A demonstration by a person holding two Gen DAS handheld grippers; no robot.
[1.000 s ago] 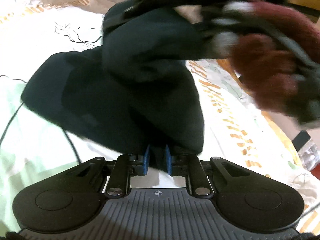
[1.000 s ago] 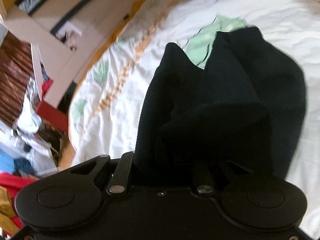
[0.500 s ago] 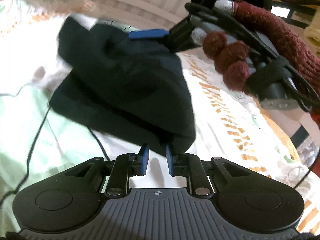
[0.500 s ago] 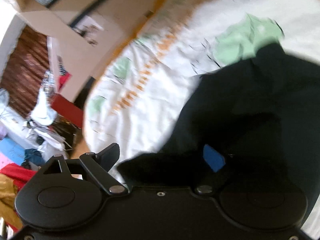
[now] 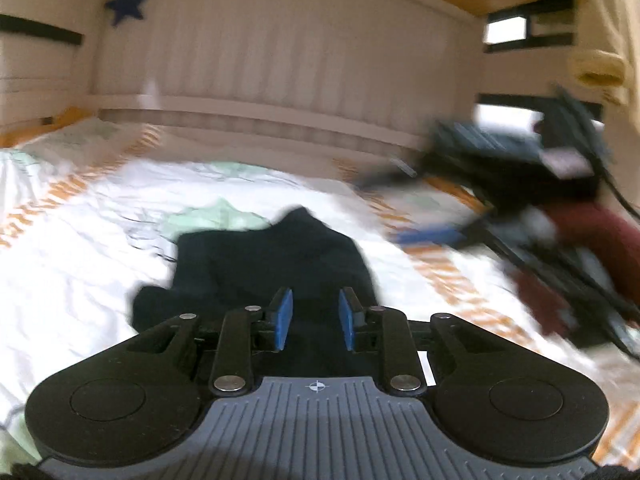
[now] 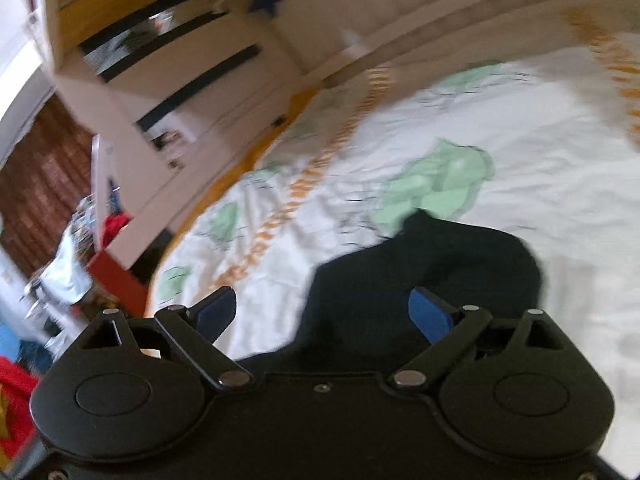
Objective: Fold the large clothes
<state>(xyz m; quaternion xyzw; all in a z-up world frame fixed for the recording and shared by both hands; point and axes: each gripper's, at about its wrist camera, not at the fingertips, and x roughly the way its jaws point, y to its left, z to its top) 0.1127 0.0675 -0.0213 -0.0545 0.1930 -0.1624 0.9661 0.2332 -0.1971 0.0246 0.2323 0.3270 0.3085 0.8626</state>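
— On the far left of the left wrist view, what do you see?

— White bedsheet [image 5: 80, 248] with orange stripes and pale green patches, and a blue star [image 5: 127, 5] on the wall above. Further right, a dark garment [image 5: 272, 264] lies bunched in a heap on the bed, in the middle of the sheet.

— And the left tongs [image 5: 314, 318]?

— Their blue pads [image 5: 282, 318] stand a little apart and are opening. The garment shows behind the gap, but the pads press on nothing.

— What is at the right edge?

— The right tongs [image 5: 432, 236], badly blurred, held by a hand in a dark red knitted glove [image 5: 580, 236], above the sheet and clear of the garment.

— Now the right wrist view, again from the left.

— Cluttered floor and a red box [image 6: 116, 276] beside the bed, then white drawers [image 6: 192, 92]. Then the sheet, with the garment at lower centre.

— The right tongs there?

— Spread wide, one blue pad [image 6: 216, 312] over the sheet, the other over the cloth. Nothing is gripped.
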